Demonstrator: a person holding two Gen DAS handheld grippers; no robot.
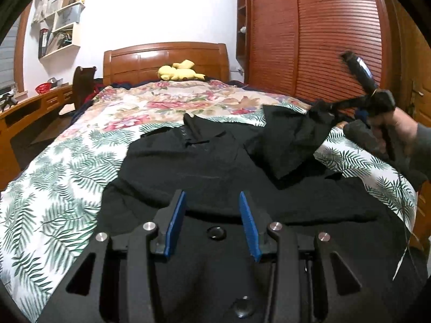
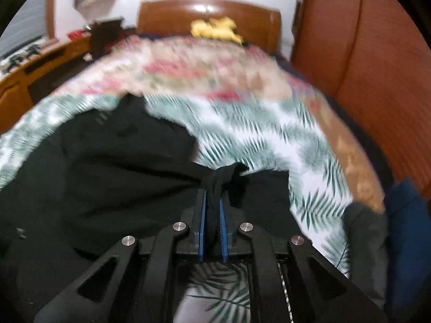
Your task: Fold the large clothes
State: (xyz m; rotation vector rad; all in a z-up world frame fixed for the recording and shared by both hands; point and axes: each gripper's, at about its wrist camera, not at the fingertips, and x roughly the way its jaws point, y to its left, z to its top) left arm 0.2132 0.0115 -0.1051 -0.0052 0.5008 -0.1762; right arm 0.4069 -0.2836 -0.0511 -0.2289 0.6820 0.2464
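Our left gripper (image 1: 212,210) hovers with jaws parted, nothing between them; our right gripper (image 2: 212,202) is clamped on cloth (hand (image 1: 398,132) behind it).

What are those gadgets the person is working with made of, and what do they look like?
Each is a black frame with two slim fingers lined with ribbed blue pads, joined by linkages with round silver pins. The left gripper and right gripper look alike. Seen from the left, the right one has a black handle, and the hand holding it wears a dark grey sleeve.

A black shirt (image 1: 204,161) lies rumpled on the bed, one sleeve lifted and bunched.
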